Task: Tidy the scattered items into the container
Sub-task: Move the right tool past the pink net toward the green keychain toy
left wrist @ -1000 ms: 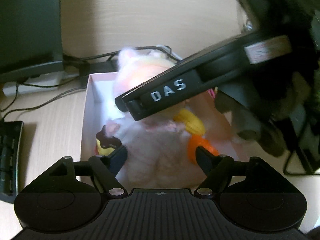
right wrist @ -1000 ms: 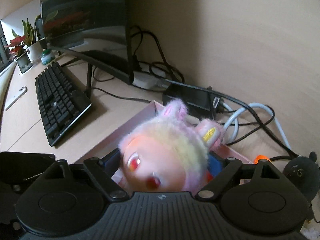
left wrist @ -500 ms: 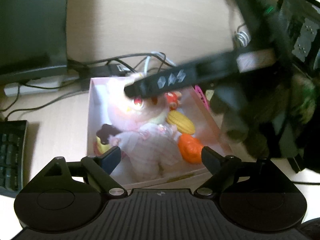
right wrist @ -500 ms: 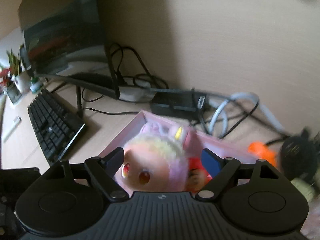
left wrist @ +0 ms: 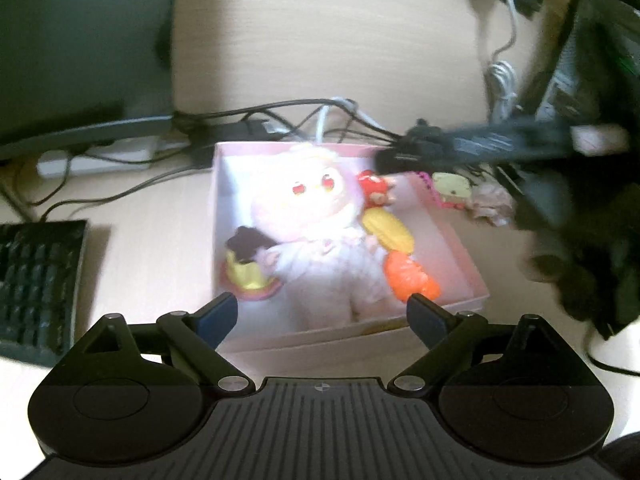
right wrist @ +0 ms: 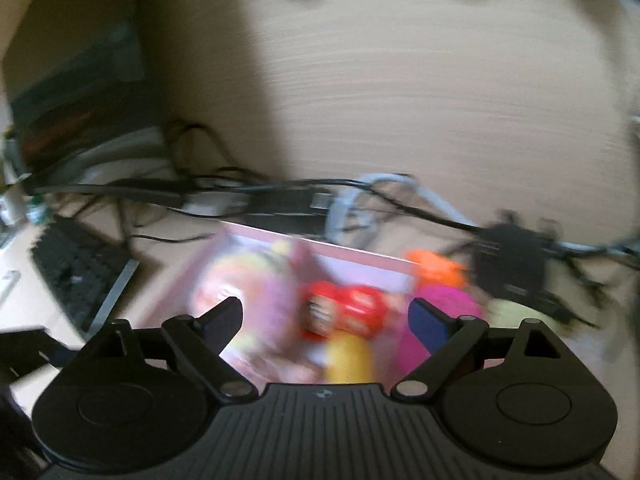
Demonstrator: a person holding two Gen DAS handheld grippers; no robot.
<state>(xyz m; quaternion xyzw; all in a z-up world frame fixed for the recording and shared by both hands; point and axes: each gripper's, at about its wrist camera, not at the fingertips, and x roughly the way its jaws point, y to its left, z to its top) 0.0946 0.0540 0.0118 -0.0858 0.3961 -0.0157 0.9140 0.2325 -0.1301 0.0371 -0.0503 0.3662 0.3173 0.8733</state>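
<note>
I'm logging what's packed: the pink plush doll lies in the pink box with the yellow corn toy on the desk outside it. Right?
Not quite. The left wrist view shows the yellow corn toy inside the pink box, lying beside the pink plush doll, not on the desk outside. The doll does lie in the box.

A box (left wrist: 460,248) sits on the counter (left wrist: 152,264), in front of a tangle of cables (left wrist: 288,120) that runs along the back wall. A large plush doll (left wrist: 320,236) lies in the middle of the box. A small figure (left wrist: 246,264) lies to its left. Three small toys (left wrist: 394,232) lie in a line to its right, inside the box. Outside the box, just past its right back corner, rest what seem to be two more small toys (left wrist: 452,192), though blur hides detail. A keyboard (left wrist: 36,280) lies well left of the box. A monitor (left wrist: 80,48) stands behind the keyboard.
</note>
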